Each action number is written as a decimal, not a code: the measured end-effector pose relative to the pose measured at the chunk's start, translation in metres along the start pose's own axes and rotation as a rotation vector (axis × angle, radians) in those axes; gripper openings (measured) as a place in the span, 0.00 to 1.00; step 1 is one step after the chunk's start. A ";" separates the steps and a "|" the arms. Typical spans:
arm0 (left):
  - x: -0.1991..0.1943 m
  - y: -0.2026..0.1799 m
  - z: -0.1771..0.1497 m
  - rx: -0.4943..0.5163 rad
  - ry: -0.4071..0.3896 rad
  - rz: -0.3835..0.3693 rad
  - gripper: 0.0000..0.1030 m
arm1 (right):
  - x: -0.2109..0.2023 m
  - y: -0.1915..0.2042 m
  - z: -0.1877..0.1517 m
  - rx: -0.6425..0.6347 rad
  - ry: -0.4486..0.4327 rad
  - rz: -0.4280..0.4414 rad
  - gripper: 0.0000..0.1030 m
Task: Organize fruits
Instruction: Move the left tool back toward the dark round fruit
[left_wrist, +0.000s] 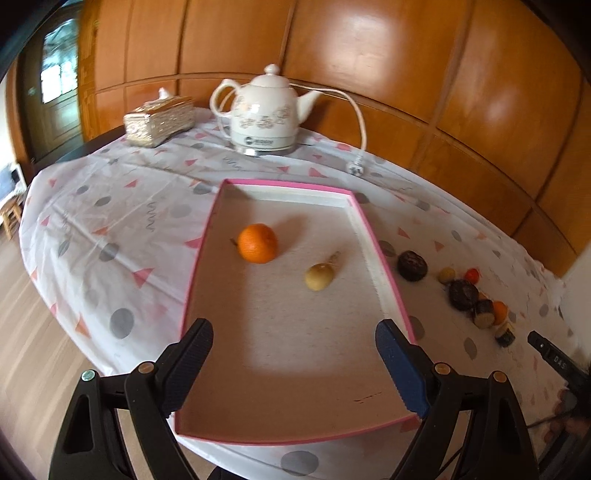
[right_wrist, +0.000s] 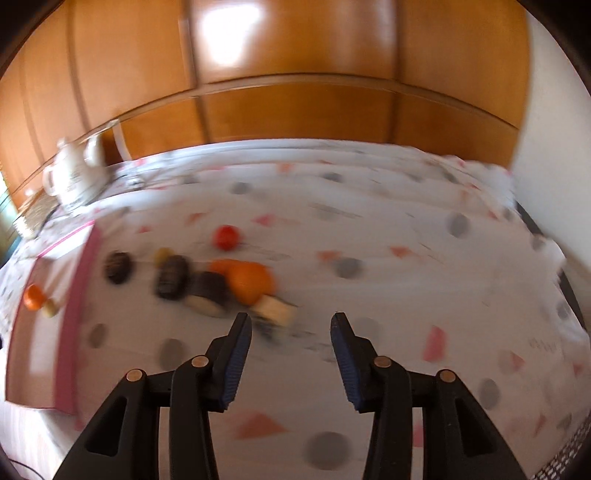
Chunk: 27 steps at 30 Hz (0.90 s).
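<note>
- My left gripper hangs over the near end of the pink-edged tray, jaws wide apart, nothing between them.
- My right gripper is parted and empty above the table.
- In the tray lie an orange and a small yellow fruit.
- The remaining fruits cluster on the cloth just right of the tray.

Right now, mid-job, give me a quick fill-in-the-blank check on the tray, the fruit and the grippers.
1. The pink-edged tray holds ____ fruits: an orange and a small yellow-green fruit.
2. The left gripper is open and holds ____.
3. The white teapot stands ____ the tray.
4. The remaining fruit pile lies on the ____, outside the tray.

Missing words: two; nothing; beyond; tablecloth
</note>
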<state>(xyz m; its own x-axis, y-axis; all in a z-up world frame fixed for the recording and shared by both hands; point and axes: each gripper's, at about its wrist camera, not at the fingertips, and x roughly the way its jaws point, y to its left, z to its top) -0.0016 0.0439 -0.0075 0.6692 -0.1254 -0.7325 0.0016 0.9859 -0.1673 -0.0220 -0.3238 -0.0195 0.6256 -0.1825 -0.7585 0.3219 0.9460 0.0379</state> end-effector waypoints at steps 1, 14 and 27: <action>0.002 -0.006 0.001 0.021 0.007 -0.010 0.87 | 0.001 -0.010 -0.002 0.022 0.003 -0.023 0.44; 0.014 -0.077 0.020 0.282 0.070 -0.151 0.85 | 0.004 -0.084 -0.024 0.188 0.020 -0.134 0.45; 0.056 -0.130 0.046 0.424 0.166 -0.215 0.56 | 0.003 -0.107 -0.030 0.240 0.015 -0.163 0.45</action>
<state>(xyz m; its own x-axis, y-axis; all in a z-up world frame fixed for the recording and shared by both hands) 0.0699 -0.0863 0.0031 0.4934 -0.3128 -0.8116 0.4516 0.8896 -0.0683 -0.0757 -0.4173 -0.0456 0.5421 -0.3210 -0.7766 0.5772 0.8139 0.0664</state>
